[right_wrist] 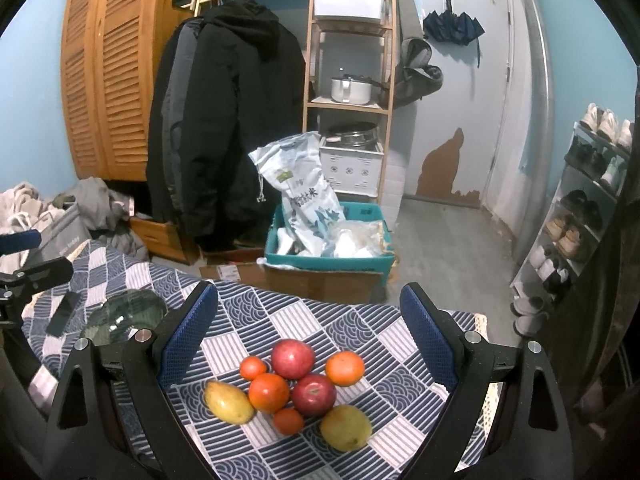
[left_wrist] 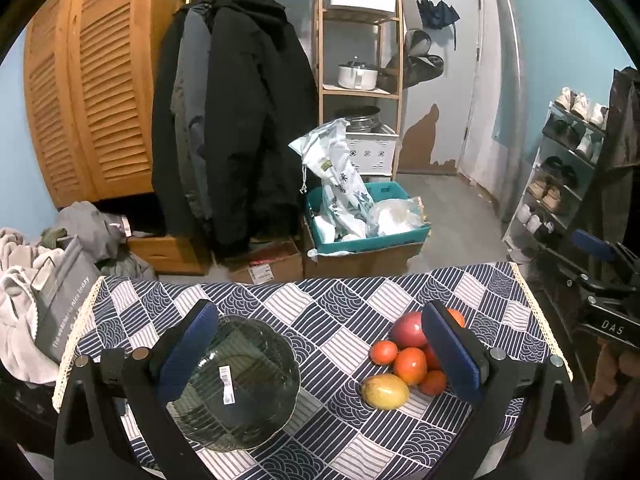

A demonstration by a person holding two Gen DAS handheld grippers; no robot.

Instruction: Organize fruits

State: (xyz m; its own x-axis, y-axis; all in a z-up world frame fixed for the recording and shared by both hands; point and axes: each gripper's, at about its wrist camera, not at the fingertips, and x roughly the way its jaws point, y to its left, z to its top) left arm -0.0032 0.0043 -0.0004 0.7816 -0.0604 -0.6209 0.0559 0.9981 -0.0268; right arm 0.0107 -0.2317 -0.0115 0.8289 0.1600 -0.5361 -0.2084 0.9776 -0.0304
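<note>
Two hand-held grippers are seen poised over a cloth-covered desk, neither grasping anything. The left hand-held gripper is spread wide above a dark glass plate, which sits bare (a barcode sticker is visible on it) at the desk's left. The right hand-held gripper is likewise released, its jaws framing the fruit pile at the desk's right: two red apples, two yellowish mangoes, an orange and three tomato-like fruits, all packed touching one another. No fruit has yet been moved to the plate, so the task is judged to be at its start.

The risk lies in the tight cluster. If a middle fruit is picked first, its neighbours may be nudged and set rolling; the orange and the near mango are closest to the desk's right edge. A round, smooth fruit could also be squeezed out of the flat pads if it is caught off-centre. The shallow plate may let a dropped fruit roll off.
</note>
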